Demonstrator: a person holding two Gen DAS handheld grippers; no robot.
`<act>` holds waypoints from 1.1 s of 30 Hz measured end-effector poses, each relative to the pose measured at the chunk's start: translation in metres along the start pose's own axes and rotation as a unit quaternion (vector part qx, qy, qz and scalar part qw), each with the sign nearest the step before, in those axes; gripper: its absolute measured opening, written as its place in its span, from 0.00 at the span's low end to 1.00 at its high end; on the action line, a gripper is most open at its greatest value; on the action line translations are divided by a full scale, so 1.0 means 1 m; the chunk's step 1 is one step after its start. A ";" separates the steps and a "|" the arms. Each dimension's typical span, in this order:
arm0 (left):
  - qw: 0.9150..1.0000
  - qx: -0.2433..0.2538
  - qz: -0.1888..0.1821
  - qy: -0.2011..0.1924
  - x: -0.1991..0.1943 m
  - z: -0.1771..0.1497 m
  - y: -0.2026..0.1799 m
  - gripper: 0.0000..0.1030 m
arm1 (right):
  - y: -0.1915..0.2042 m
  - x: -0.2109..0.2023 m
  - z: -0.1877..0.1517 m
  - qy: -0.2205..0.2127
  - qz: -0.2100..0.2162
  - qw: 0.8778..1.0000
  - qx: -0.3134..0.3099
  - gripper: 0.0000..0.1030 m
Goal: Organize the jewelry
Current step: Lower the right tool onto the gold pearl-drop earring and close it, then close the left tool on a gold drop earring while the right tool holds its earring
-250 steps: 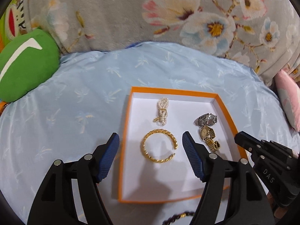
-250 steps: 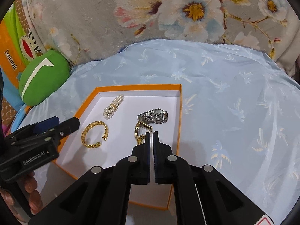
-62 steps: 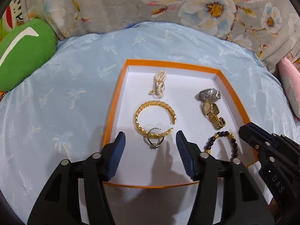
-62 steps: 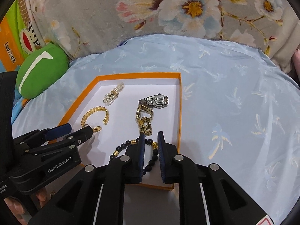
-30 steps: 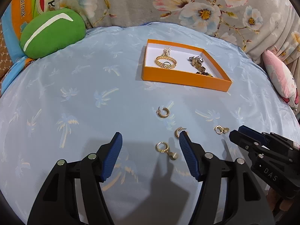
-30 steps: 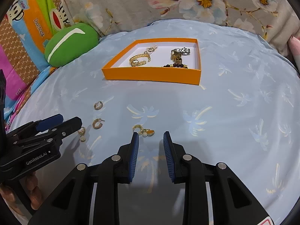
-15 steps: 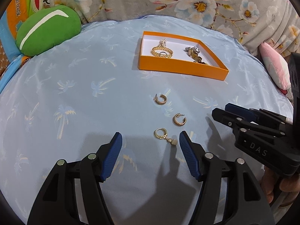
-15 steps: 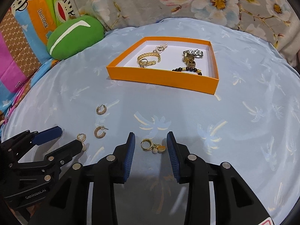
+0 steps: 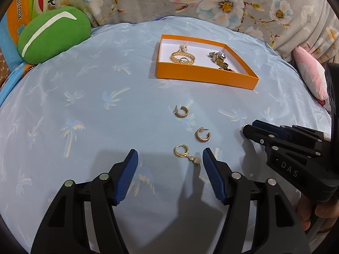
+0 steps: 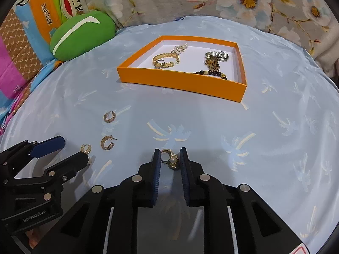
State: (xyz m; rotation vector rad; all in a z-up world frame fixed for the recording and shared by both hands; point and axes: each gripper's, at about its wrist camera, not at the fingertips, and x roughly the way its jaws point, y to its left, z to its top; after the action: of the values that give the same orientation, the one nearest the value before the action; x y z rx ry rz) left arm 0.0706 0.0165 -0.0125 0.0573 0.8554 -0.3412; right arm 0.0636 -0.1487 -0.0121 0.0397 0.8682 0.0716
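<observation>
Item 1, right gripper (image 10: 169, 158): jaws have just been closing around the pearl-drop earring (image 10: 170, 158), which lies on the blue cloth (image 10: 254, 127) between the pads; the pads sit close on either side, and no firm pinch on it is visible yet.

Item 2, left gripper (image 9: 169, 165): jaws wide apart, empty, hovering over the gold-drop earring (image 9: 186, 153), which lies on the cloth between the tips.

Item 3, two ridged hoop earrings (image 9: 203, 134), (image 9: 181, 112): loose on the cloth at 12 o'clock of the left gripper, one beyond the other.

Item 4, orange tray (image 10: 180, 80): at 12 o'clock in both views, well apart from the earrings; holds a gold bangle (image 10: 166, 60), a ring, a pearl piece, watches (image 10: 216, 56) and a dark bead bracelet.

Handling note: the earring is small and jointed, so the pads should probably catch the hoop, not the dangling pearl, and close fully before any lift; the slippery cloth may bunch.

Change since half a second ago: the right jaws stand narrower, with the earring deeper between them; the left jaws are equally wide and in the same place.
</observation>
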 end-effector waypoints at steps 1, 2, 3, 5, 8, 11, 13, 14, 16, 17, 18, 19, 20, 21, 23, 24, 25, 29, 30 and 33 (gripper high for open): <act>1.000 0.002 0.001 0.000 0.000 0.000 -0.001 0.59 | 0.000 0.000 -0.001 0.000 0.000 1.000 0.001 0.15; 1.000 0.005 0.000 -0.001 0.000 0.001 -0.002 0.59 | 0.000 -0.001 -0.001 -0.001 0.000 1.000 0.002 0.15; 1.000 0.006 0.002 -0.002 0.000 0.001 -0.002 0.59 | -0.001 -0.001 -0.002 -0.001 -0.001 1.000 0.003 0.15; 1.000 0.010 0.002 0.000 0.001 0.001 -0.004 0.59 | -0.002 -0.003 -0.003 -0.002 -0.002 1.000 0.009 0.15; 1.000 0.011 0.003 0.007 0.005 0.004 -0.005 0.59 | -0.004 -0.004 -0.005 -0.003 0.002 1.000 0.017 0.15; 1.000 0.018 0.015 0.009 0.007 0.005 -0.009 0.54 | -0.007 -0.004 -0.005 -0.004 0.006 1.000 0.023 0.15; 0.999 0.024 0.020 0.008 0.008 0.004 -0.012 0.47 | -0.007 -0.005 -0.005 -0.004 0.007 1.000 0.026 0.15; 0.999 0.028 0.021 0.008 0.008 0.004 -0.013 0.45 | -0.008 -0.005 -0.005 -0.004 0.008 1.000 0.027 0.15; 0.999 0.032 0.023 0.007 0.008 0.004 -0.015 0.38 | -0.008 -0.005 -0.005 -0.005 0.009 1.000 0.028 0.15; 0.999 0.033 0.023 0.007 0.008 0.004 -0.015 0.37 | -0.008 -0.005 -0.005 -0.005 0.010 1.000 0.029 0.15; 0.999 0.032 0.022 0.006 0.007 0.004 -0.014 0.31 | -0.009 -0.005 -0.005 -0.005 0.011 0.999 0.030 0.15; 0.999 0.031 0.018 0.006 0.007 0.004 -0.014 0.25 | -0.010 -0.005 -0.005 -0.005 0.011 0.999 0.030 0.15; 0.999 0.030 0.015 0.006 0.007 0.004 -0.014 0.23 | -0.010 -0.005 -0.005 -0.006 0.012 0.999 0.030 0.15; 0.999 0.030 0.012 0.006 0.007 0.004 -0.013 0.21 | -0.010 -0.005 -0.005 -0.006 0.012 0.999 0.031 0.15; 0.999 0.031 0.007 0.006 0.007 0.004 -0.014 0.15 | -0.010 -0.006 -0.005 -0.006 0.012 0.999 0.032 0.15; 0.999 0.032 0.006 0.006 0.007 0.004 -0.014 0.14 | -0.010 -0.006 -0.006 -0.007 0.013 0.999 0.032 0.15; 0.999 0.033 0.004 0.006 0.006 0.004 -0.014 0.12 | -0.010 -0.006 -0.006 -0.007 0.013 0.999 0.033 0.15; 1.000 0.029 -0.002 0.007 0.006 0.004 -0.013 0.09 | -0.011 -0.006 -0.006 -0.008 0.015 0.999 0.035 0.15; 1.000 0.028 -0.007 0.007 0.006 0.004 -0.012 0.09 | -0.011 -0.006 -0.006 -0.007 0.015 0.999 0.035 0.15; 0.999 0.031 -0.008 0.007 0.006 0.004 -0.014 0.09 | -0.011 -0.006 -0.006 -0.007 0.015 0.999 0.035 0.15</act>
State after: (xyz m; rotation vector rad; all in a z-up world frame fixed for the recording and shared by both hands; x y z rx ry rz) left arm 0.0732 0.0012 -0.0130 0.1108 0.8600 -0.3822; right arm 0.0557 -0.1605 -0.0118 0.1192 0.8556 0.0688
